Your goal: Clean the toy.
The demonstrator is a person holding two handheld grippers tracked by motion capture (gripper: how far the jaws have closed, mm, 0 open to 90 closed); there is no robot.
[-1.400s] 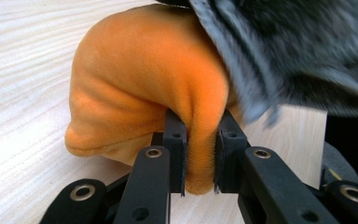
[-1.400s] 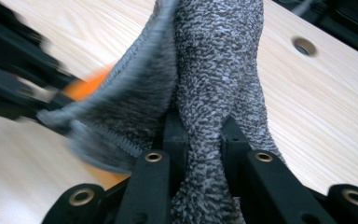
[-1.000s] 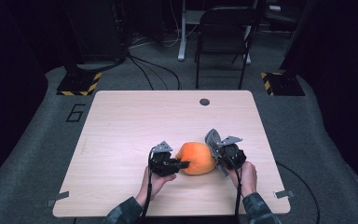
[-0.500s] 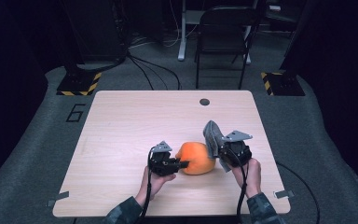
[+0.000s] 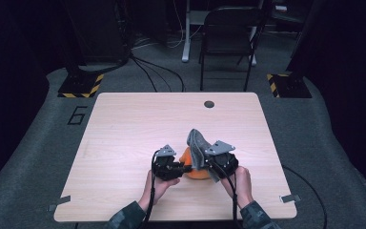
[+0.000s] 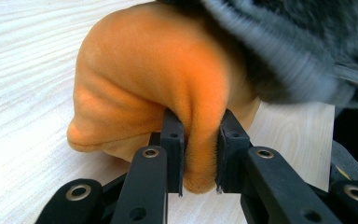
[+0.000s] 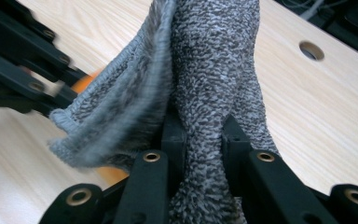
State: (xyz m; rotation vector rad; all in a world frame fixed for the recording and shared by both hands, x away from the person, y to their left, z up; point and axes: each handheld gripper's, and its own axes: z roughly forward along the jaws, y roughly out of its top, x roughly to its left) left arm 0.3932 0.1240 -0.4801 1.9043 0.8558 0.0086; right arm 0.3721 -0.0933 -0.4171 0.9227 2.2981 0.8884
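Light wooden table [image 5: 124, 143]; everything placed relative to the orange soft thing [image 5: 196, 171] lying near its front edge, a bit right of centre.

Left gripper [image 6: 199, 154]: jaws nearly closed, pinching a fold of the orange thing [image 6: 158, 79] between the pads; fabric bulges out above and to the left of the jaws. In the high view the left gripper [image 5: 182, 168] is just left of the orange thing, touching it, held by the left hand [image 5: 158, 185].

Right gripper [image 7: 200, 154]: jaws narrowly parted, clamped on a grey knit cloth [image 7: 214, 60] that fills the gap between them. The cloth rises up past the jaws, and one ribbed edge hangs off to the left. In the high view the right gripper [image 5: 208, 162] is at the right side of the orange thing, right hand [image 5: 238, 183] behind it; the grey cloth [image 5: 198, 143] stands up over the orange thing, partly covering its top and right.

In the left gripper view the grey cloth [image 6: 298, 42] is above and right of the orange thing, touching it.

Small round hole [image 5: 209, 104] in the table well behind the orange thing. Folding chair [image 5: 228, 38] beyond the far table edge.
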